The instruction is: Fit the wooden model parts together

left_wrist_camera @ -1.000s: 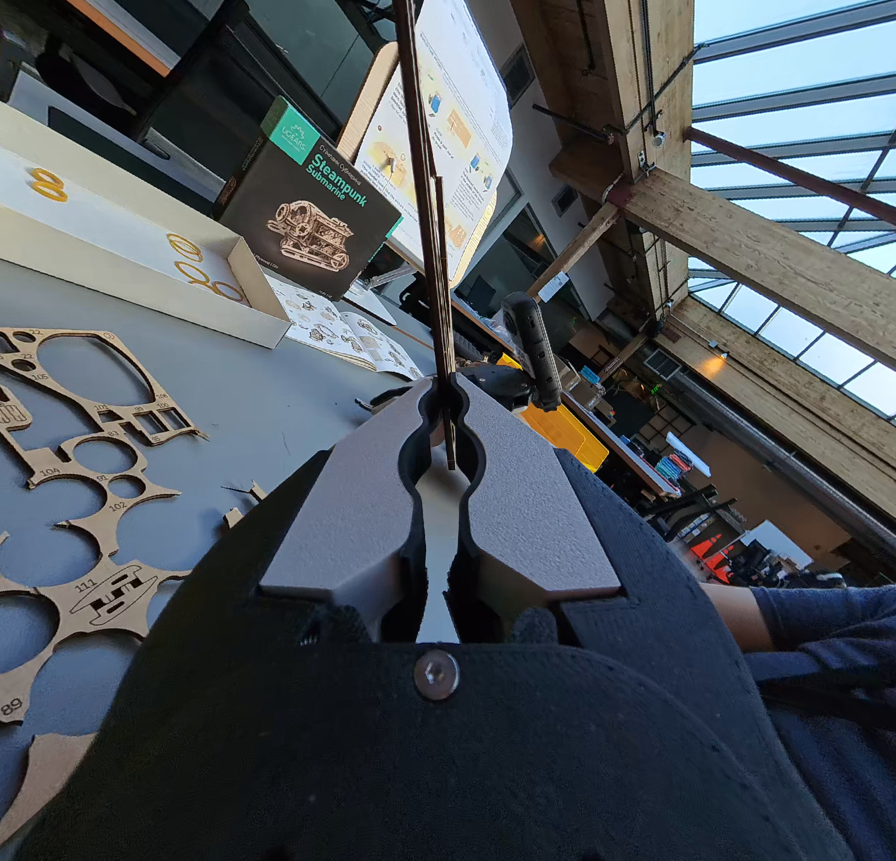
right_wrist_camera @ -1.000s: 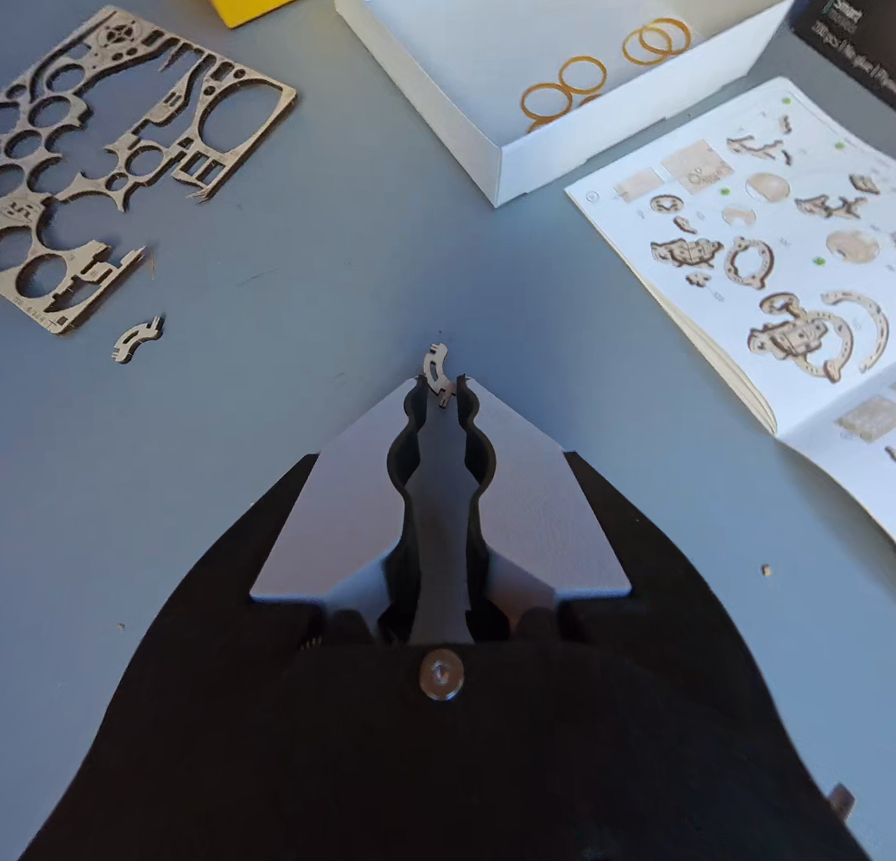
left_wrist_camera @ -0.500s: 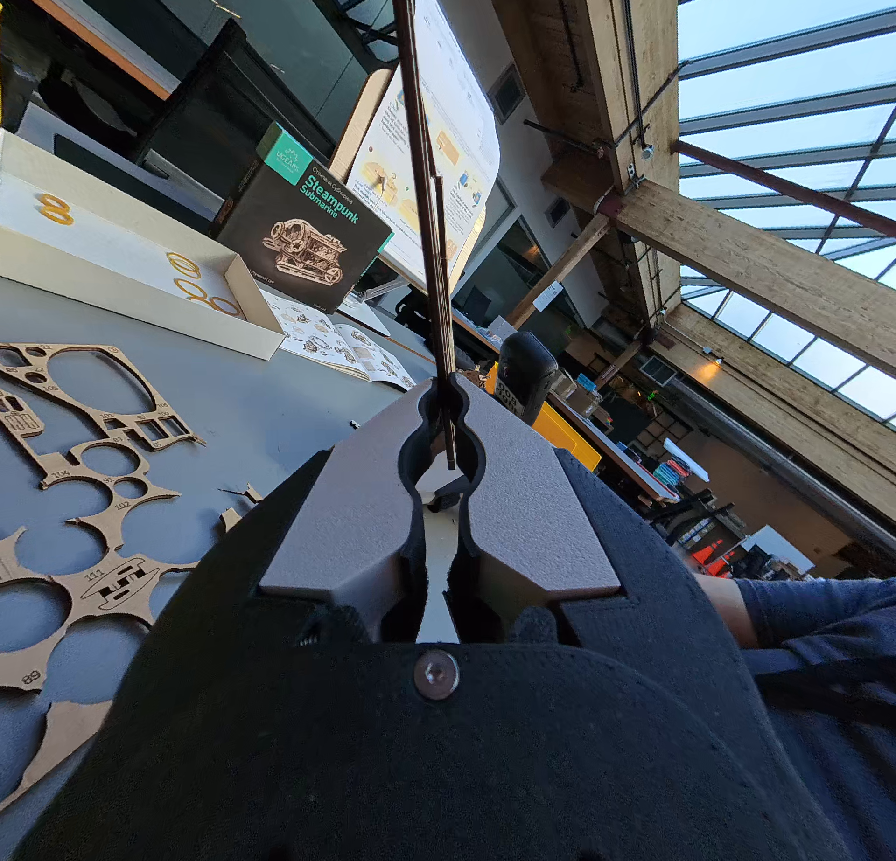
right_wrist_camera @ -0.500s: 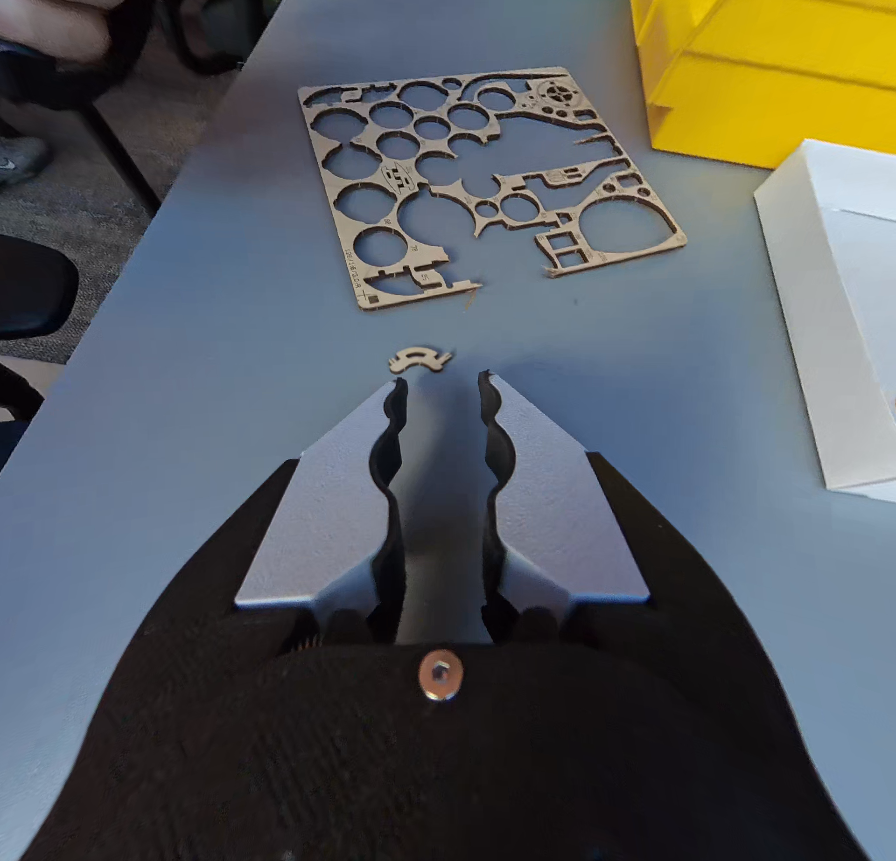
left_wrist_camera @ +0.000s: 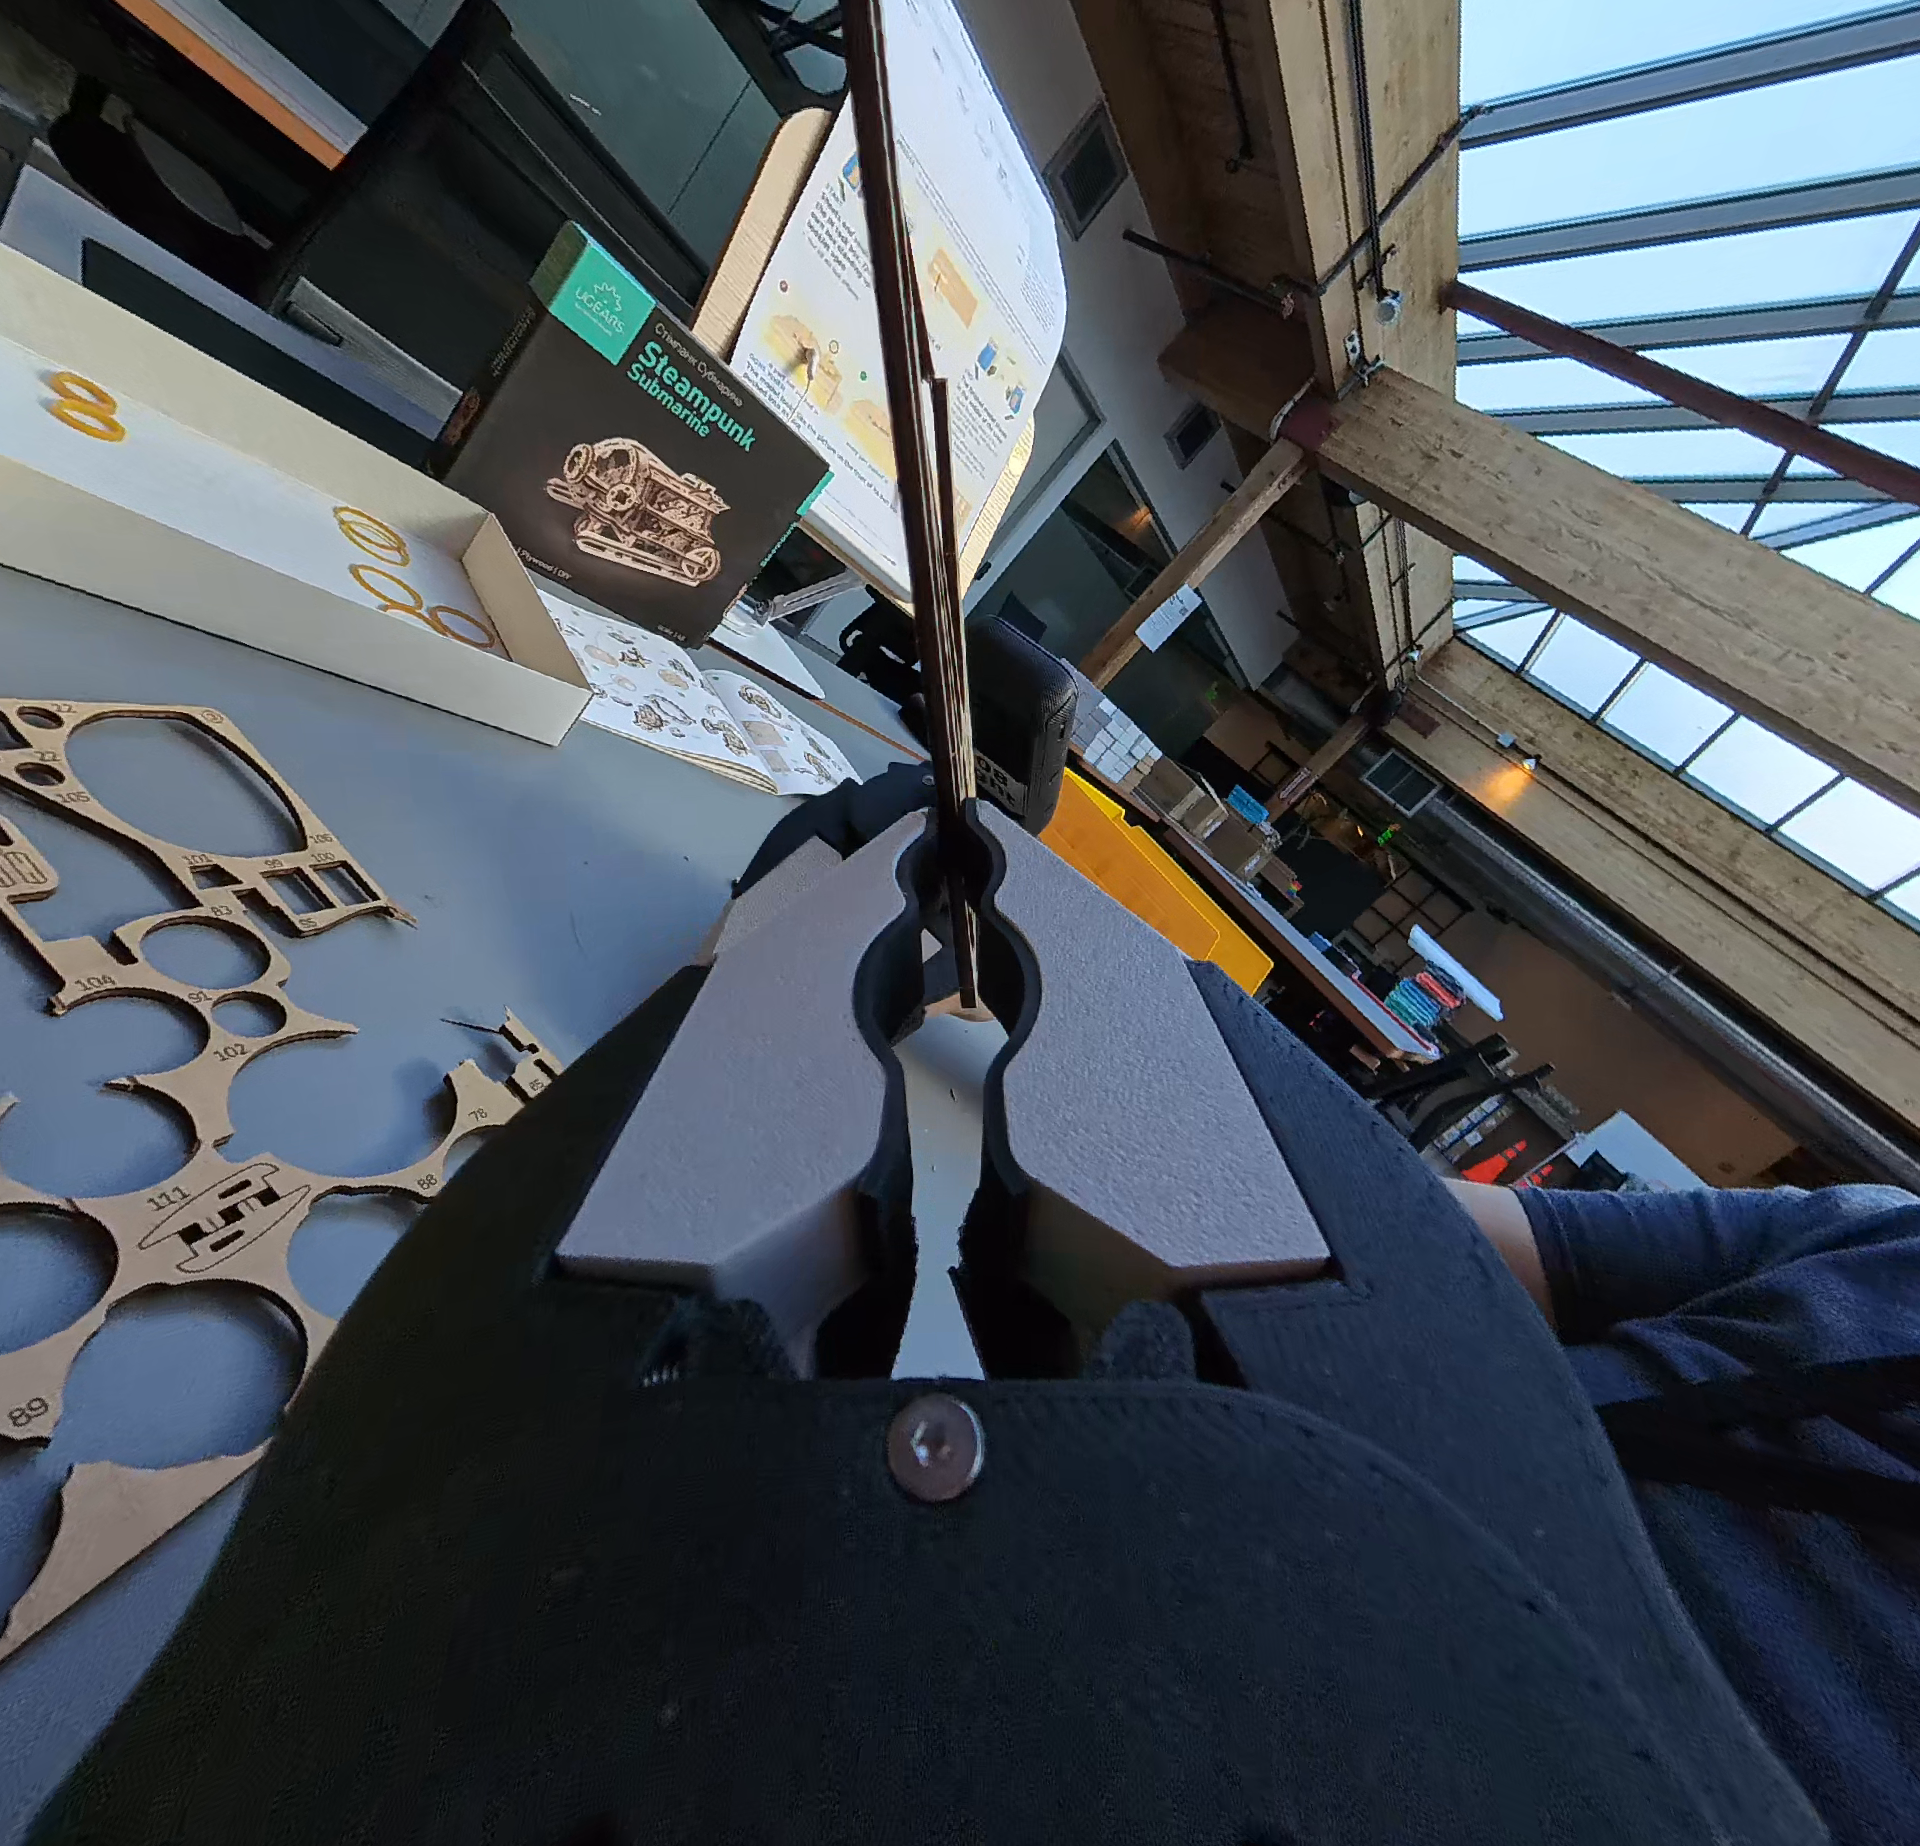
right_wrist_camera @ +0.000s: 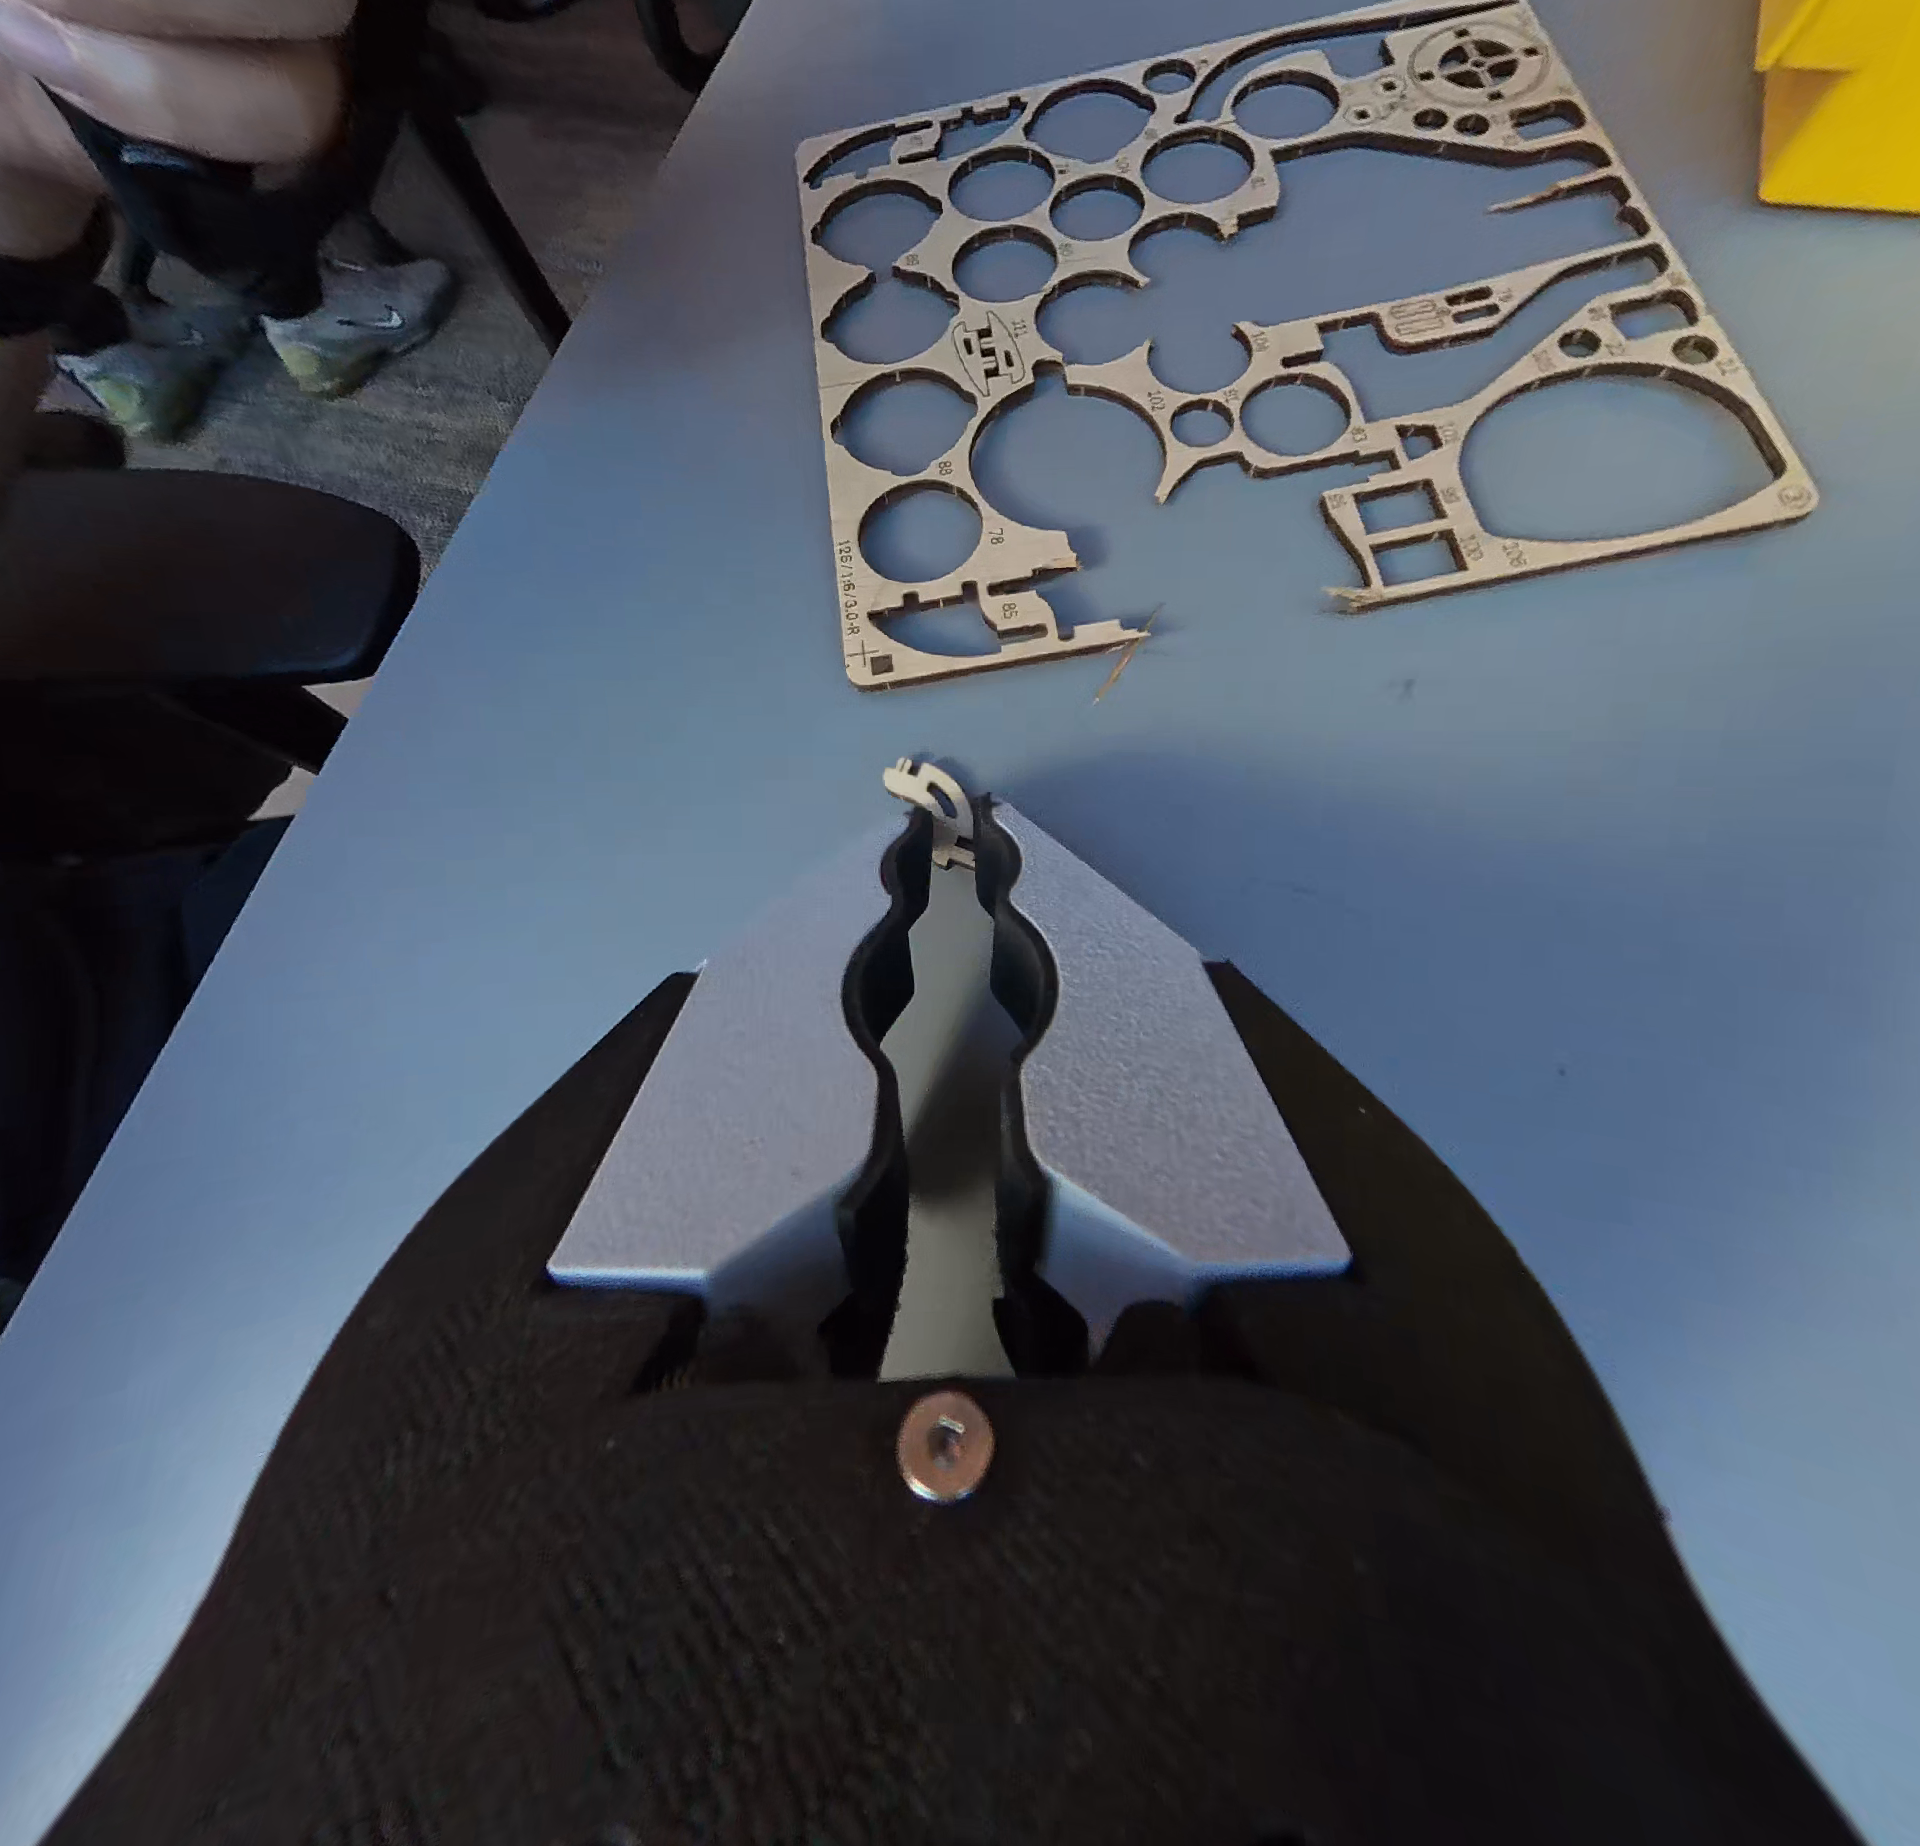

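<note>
My left gripper [left_wrist_camera: 954, 825] is shut on thin flat wooden parts [left_wrist_camera: 902, 394], seen edge-on and standing straight up out of the fingertips past the top of the view. My right gripper [right_wrist_camera: 951, 832] is shut on a small curved wooden piece [right_wrist_camera: 923, 780] that sticks out of its tips, low over the grey table [right_wrist_camera: 1455, 861]. A punched-out wooden sheet [right_wrist_camera: 1299, 342] lies flat just beyond the right gripper. The sheet also shows in the left wrist view [left_wrist_camera: 187, 1017], left of the left gripper.
A white box [left_wrist_camera: 260, 539] with rubber rings, a black kit box [left_wrist_camera: 634, 466], an open booklet [left_wrist_camera: 707, 705] and a propped instruction page [left_wrist_camera: 966, 269] stand at the back. Yellow bins [right_wrist_camera: 1839, 61] are at the far right. A hand [right_wrist_camera: 156, 61] and a black chair [right_wrist_camera: 187, 570] are off the table's left edge. There is about 15 cm between the tips of the two grippers.
The right gripper swung round toward the punched sheet. Half a second ago it stood open before the small curved piece on the table; now it is shut on it. The left gripper has barely moved.
</note>
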